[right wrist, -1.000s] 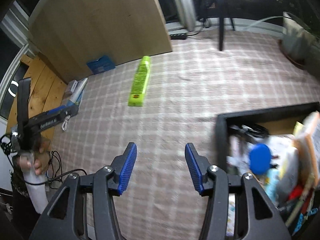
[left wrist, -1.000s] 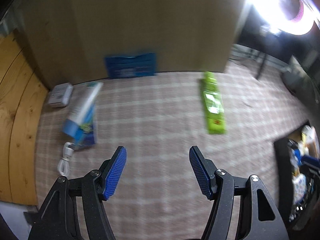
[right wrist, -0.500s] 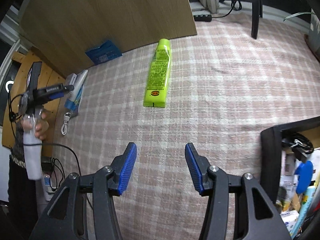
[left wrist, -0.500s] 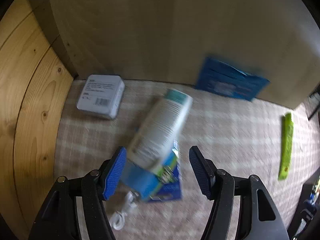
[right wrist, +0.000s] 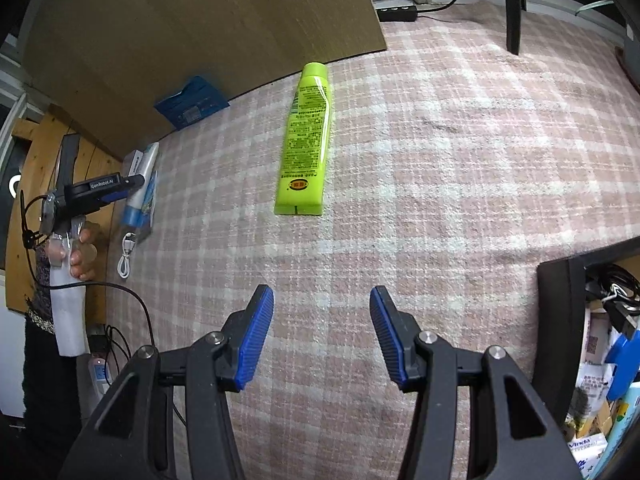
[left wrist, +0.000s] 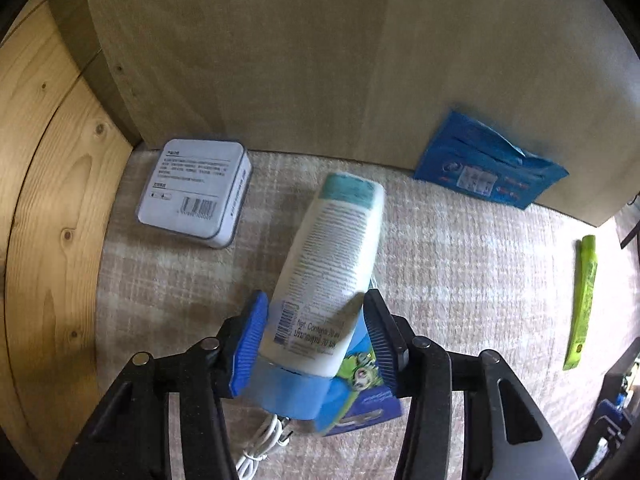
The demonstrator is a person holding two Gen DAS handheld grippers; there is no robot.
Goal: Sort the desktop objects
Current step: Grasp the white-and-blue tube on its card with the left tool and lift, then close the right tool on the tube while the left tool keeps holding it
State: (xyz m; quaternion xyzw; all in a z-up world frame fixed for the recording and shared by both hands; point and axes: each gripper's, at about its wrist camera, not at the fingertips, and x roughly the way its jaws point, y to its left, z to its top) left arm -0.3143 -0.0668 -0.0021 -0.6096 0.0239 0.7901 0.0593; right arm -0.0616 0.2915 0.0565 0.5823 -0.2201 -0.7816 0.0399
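A white tube with a teal cap [left wrist: 332, 264] lies on a blue pack [left wrist: 360, 396] on the checked cloth. My left gripper [left wrist: 316, 332] has its blue pads on both sides of the tube's lower end, touching it. In the right wrist view the left gripper [right wrist: 116, 190] sits at the tube [right wrist: 142, 176] at far left. My right gripper [right wrist: 322, 328] is open and empty above the cloth, with a lime-green tube [right wrist: 306, 140] lying ahead of it.
A white tin [left wrist: 196, 192] and a blue wipes pack [left wrist: 484, 168] lie by the wooden board [left wrist: 320, 60]. A coiled white cable [right wrist: 127, 256] lies near the blue pack. A black bin [right wrist: 560, 320] of sorted items stands at right.
My left gripper has swung left, gone in on the white tube and closed onto its lower end. My right gripper has drawn nearer the lime-green tube and stayed open.
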